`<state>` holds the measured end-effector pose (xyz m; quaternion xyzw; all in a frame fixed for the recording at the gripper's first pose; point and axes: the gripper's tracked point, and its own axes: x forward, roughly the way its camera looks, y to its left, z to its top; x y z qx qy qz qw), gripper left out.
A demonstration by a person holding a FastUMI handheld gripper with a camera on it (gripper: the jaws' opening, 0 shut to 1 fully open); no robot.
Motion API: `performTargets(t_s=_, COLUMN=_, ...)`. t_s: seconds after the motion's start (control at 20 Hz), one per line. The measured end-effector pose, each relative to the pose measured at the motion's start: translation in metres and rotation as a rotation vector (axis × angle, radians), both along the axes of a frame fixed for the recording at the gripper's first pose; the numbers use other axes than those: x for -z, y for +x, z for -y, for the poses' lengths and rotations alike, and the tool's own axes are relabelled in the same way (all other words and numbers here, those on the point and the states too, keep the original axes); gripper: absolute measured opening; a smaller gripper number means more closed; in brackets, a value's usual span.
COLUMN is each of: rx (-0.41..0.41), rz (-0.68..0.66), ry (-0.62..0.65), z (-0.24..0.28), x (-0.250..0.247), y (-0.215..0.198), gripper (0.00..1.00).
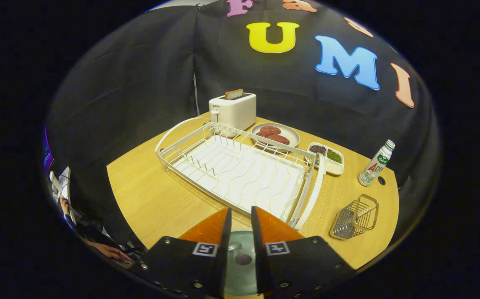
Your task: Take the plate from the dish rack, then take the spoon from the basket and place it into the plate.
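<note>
My gripper (241, 209) hangs over the near edge of the wooden table, its fingers parted by a narrow gap and pressing on nothing. Down through that gap I see a pale green plate (240, 278) with a metal spoon (242, 256) lying in it, below the fingers and mostly hidden by them. Just beyond the fingertips stands the white wire dish rack (240, 166), with no dishes in it. The small wire basket (354, 218) stands to the right of the fingers on the table, and nothing is inside it.
Behind the rack stand a white toaster (232, 110) holding a slice of bread, a plate of brown patties (275, 133) and a two-part dish of grains (327, 155). A small bottle (376, 163) stands at the far right. A person's hand (109, 250) shows at the left.
</note>
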<state>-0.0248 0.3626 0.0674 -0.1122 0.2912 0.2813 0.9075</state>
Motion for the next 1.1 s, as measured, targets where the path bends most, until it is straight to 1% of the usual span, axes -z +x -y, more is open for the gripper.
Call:
performTargets(t_s=0.05, rx=0.015, rz=0.009, ry=0.009, z=0.006, x=-0.004, y=0.002, gripper=0.34)
performTargets(t_s=0.15, rx=0.053, rz=0.031, ry=0.029, z=0.019, x=-0.014, y=0.007, gripper=0.35)
performTargets(t_s=0.3, rx=0.138, rz=0.095, ry=0.079, z=0.050, x=-0.039, y=0.015, gripper=0.36)
performTargets(t_s=0.45, rx=0.247, rz=0.187, ry=0.182, z=0.086, x=-0.079, y=0.017, gripper=0.36)
performTargets(t_s=0.6, rx=0.355, rz=0.289, ry=0.215, z=0.132, x=-0.122, y=0.018, gripper=0.36)
performTargets(t_s=0.8, rx=0.420, rz=0.428, ry=0.249, z=0.172, x=-0.184, y=0.013, gripper=0.35)
performTargets(t_s=0.9, rx=0.460, rz=0.484, ry=0.254, z=0.188, x=-0.206, y=0.010, gripper=0.36)
performTargets(t_s=0.95, rx=0.451, rz=0.504, ry=0.267, z=0.186, x=-0.215, y=0.009, gripper=0.40)
performTargets(t_s=1.05, rx=0.462, rz=0.533, ry=0.268, z=0.193, x=-0.223, y=0.004, gripper=0.99)
performTargets(t_s=1.1, rx=0.464, rz=0.542, ry=0.270, z=0.196, x=-0.224, y=0.004, gripper=0.99)
